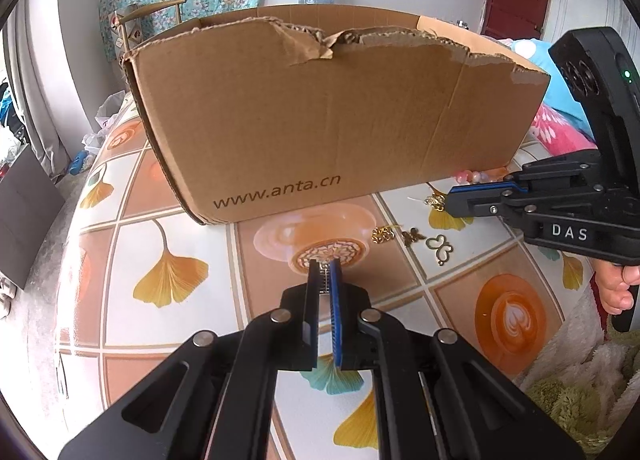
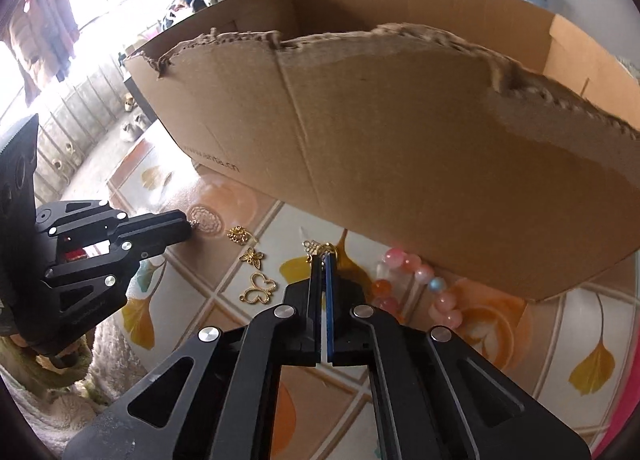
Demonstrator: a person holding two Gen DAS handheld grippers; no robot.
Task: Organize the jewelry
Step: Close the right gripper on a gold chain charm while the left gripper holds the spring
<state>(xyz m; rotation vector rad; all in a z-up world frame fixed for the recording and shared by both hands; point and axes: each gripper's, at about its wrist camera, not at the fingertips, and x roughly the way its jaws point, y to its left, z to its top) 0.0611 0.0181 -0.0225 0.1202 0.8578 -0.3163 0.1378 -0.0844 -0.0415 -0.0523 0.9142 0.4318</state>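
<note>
Pinching a gold charm (image 2: 320, 250), the right hand-held gripper (image 2: 325, 260) is clamped tight just before the cardboard box (image 2: 400, 148); the left hand-held gripper (image 1: 325, 266) grips a small silvery piece (image 1: 325, 278). Best lift straight up, clear the torn rim, then release inside.

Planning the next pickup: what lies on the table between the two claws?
Three loose gold charms: a filigree piece, a small butterfly and an open butterfly outline, clearest in the right wrist view.
</note>
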